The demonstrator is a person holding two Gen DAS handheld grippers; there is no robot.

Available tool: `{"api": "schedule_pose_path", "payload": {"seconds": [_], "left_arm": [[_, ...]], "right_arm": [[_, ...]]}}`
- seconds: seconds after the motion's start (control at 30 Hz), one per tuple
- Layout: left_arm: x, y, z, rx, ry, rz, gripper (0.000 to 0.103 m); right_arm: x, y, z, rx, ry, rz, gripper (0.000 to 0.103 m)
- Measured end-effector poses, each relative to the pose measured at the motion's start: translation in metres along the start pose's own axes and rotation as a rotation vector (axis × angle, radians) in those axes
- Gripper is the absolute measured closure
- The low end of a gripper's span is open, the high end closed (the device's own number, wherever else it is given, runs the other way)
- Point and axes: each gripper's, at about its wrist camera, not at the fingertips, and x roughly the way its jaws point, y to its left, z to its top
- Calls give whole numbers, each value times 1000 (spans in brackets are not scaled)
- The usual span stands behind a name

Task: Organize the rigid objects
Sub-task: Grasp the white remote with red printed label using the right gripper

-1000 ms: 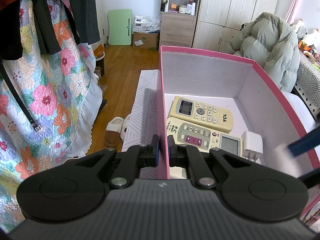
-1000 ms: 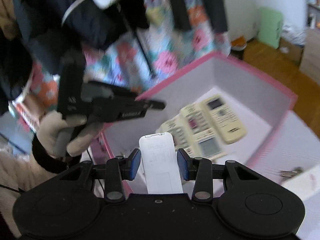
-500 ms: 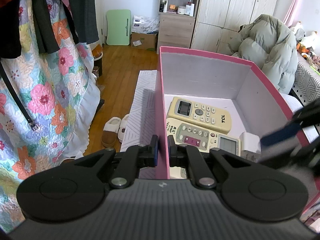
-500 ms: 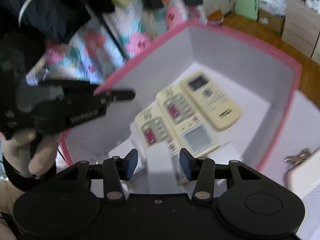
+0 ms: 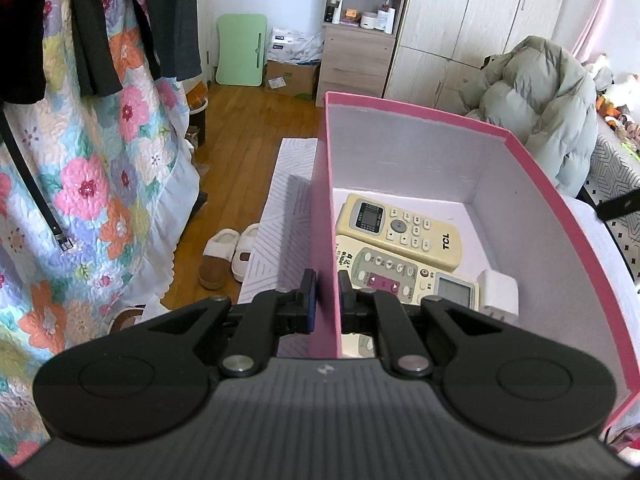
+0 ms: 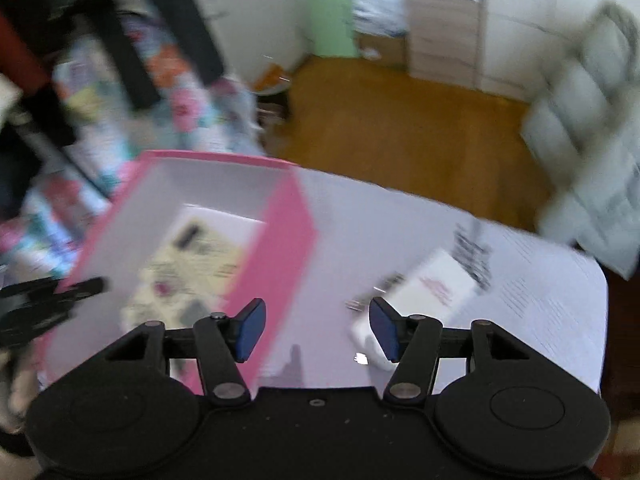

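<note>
A pink box [image 5: 400,106] with a white inside holds two cream remotes [image 5: 400,228], a white charger [image 5: 498,290] and part of another remote near its front. My left gripper [image 5: 326,300] is shut on the box's left wall [image 5: 322,216]. My right gripper [image 6: 316,330] is open and empty above the white table [image 6: 400,216], just right of the box [image 6: 276,240]. A white card-like item [image 6: 436,284] and keys [image 6: 372,292] lie on the table ahead of it; the right wrist view is blurred.
A floral quilt [image 5: 80,184] and dark clothes hang at the left. Slippers [image 5: 228,252] sit on the wooden floor. A grey puffer jacket [image 5: 540,96] lies at the right, with a cabinet and shelves [image 5: 360,40] behind.
My right gripper let go of the white remote inside the box, opened wide and swung out to the right over the table. My left gripper stayed clamped on the box wall.
</note>
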Motion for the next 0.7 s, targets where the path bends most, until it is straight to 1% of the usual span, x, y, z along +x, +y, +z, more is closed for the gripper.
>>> {"api": "schedule_pose_path", "payload": {"seconds": [0.17, 0.27, 0.33, 0.4, 0.43, 0.53, 0.6, 0.7], "left_arm": [[0, -1, 0, 2, -1, 2, 95], [0, -1, 0, 4, -1, 3, 95], [0, -1, 1, 5, -1, 4, 95], [-1, -2, 1, 8, -2, 4, 95], [-1, -2, 2, 10, -2, 4, 95], [-1, -3, 2, 11, -2, 4, 95], [-1, -3, 2, 10, -2, 3, 95], [-1, -2, 2, 8, -2, 4, 95]], "right_arm": [[40, -46, 1, 147, 55, -50, 40], [56, -65, 7, 209, 77, -34, 39], [66, -68, 10, 188, 89, -40, 39], [76, -71, 14, 208, 109, -42, 39], [81, -73, 15, 220, 119, -45, 37], [85, -75, 17, 251, 114, -55, 33], [88, -73, 22, 236, 97, -88, 33], [96, -69, 25, 220, 114, -105, 31]]}}
